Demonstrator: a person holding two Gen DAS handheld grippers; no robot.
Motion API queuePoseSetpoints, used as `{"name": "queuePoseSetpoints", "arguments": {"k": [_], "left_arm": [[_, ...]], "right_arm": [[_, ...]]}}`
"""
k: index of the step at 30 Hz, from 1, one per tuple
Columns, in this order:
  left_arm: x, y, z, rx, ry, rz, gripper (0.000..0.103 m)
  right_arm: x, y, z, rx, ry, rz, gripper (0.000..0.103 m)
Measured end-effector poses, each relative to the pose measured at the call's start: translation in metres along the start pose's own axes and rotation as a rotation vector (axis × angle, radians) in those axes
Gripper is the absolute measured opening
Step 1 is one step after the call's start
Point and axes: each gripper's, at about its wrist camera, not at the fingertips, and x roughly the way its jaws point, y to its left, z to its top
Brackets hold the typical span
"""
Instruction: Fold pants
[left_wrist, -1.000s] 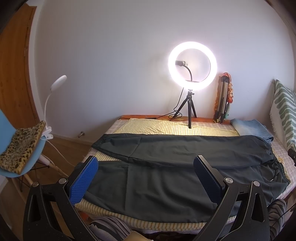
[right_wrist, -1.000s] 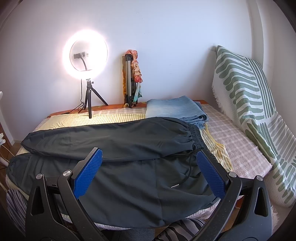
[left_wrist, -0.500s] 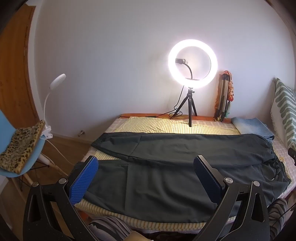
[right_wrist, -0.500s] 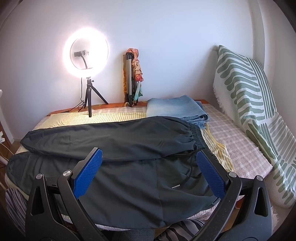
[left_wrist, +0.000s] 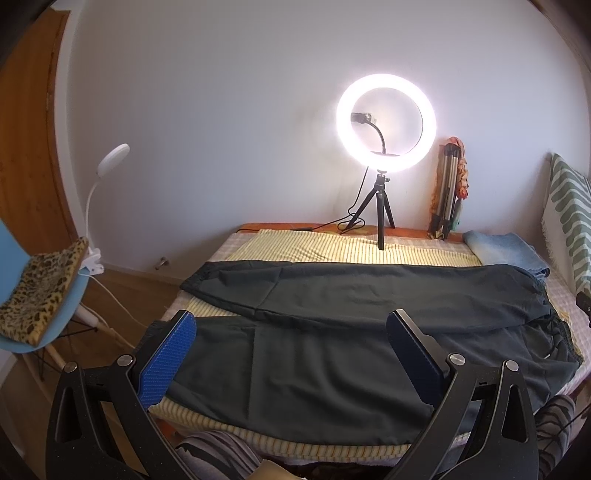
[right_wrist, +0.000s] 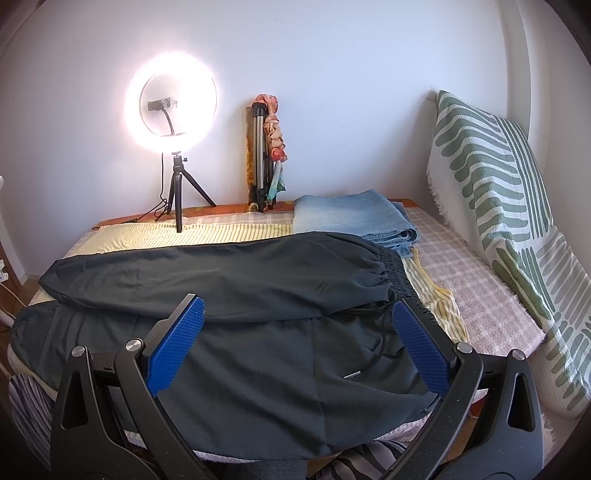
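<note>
Dark pants (left_wrist: 332, 332) lie spread flat across the bed, legs to the left and elastic waistband to the right. In the right wrist view the pants (right_wrist: 258, 295) show a drawstring near the waist. My left gripper (left_wrist: 291, 328) hovers open over the near leg, holding nothing. My right gripper (right_wrist: 295, 314) stands open above the hip part of the pants, its blue pads (right_wrist: 173, 343) wide apart and nothing between them.
A lit ring light on a tripod (left_wrist: 384, 125) stands at the bed's far edge beside a folded tripod (left_wrist: 448, 184). Folded jeans (right_wrist: 351, 218) lie far right. A green-striped pillow (right_wrist: 498, 206) leans on the wall. A blue chair (left_wrist: 44, 295) with a clip lamp stands left.
Both views shifted slightly downward, so the grippers tilted up a little. The pants have not moved and both grippers stay open.
</note>
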Motion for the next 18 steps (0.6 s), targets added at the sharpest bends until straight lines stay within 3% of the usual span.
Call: {"name": "queuePoseSetpoints", "arguments": {"k": [10,18], "left_arm": [[0.023,0.020,0.008,0.026,0.019,0.039,0.103],[0.052,0.070,0.012,-0.011,0.049,0.041,0.102]], "right_arm": [[0.021,0.002,0.010,-0.031,0.000,0.043,0.103],[0.045,0.023,0.027,-0.131,-0.014,0.129,0.103]]}}
